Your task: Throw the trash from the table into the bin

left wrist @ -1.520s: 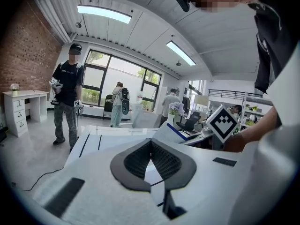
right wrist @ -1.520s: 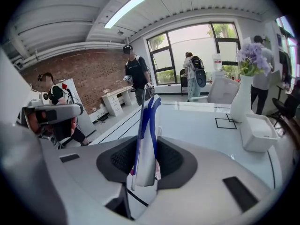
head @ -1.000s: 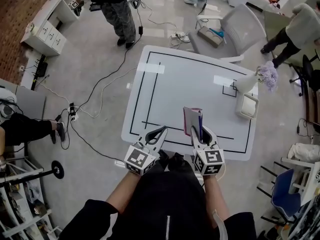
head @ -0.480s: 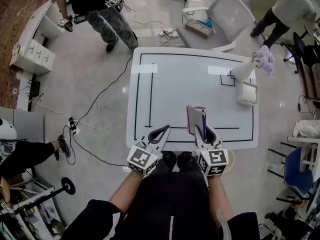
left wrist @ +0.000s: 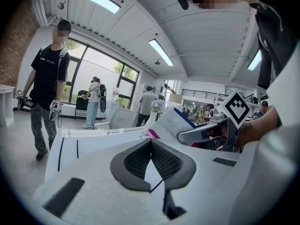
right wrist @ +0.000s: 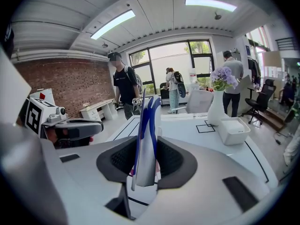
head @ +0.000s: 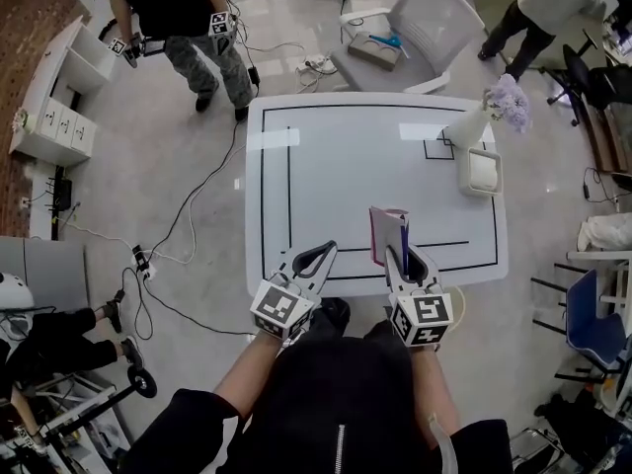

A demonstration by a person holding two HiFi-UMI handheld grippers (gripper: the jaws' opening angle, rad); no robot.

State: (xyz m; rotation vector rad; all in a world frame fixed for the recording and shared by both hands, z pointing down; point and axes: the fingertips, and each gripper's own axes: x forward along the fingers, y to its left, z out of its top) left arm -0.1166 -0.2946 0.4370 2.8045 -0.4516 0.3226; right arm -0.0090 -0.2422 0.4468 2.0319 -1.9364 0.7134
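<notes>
The trash is a flat white packet with blue and pink print (head: 387,233). It stands on edge above the near edge of the white table (head: 346,156). My right gripper (head: 400,256) is shut on its lower part; in the right gripper view the packet (right wrist: 146,125) is clamped upright between the dark pads of that gripper (right wrist: 146,142). To its left my left gripper (head: 324,252) hovers over the same edge, shut and holding nothing. In the left gripper view the tips of the left gripper (left wrist: 151,141) touch and the packet (left wrist: 171,122) shows to the right. No bin is in view.
A white vase with purple flowers (head: 486,115) and a white square box (head: 480,172) stand at the table's far right. A grey chair (head: 420,23) stands behind the table. A person (head: 173,8) stands at the far left, and cables (head: 188,215) lie on the floor to the left.
Both grippers stay by the table's near edge, the packet still in the right one. The head view has swung, so the table now sits squarer in the picture. The standing person has shifted.
</notes>
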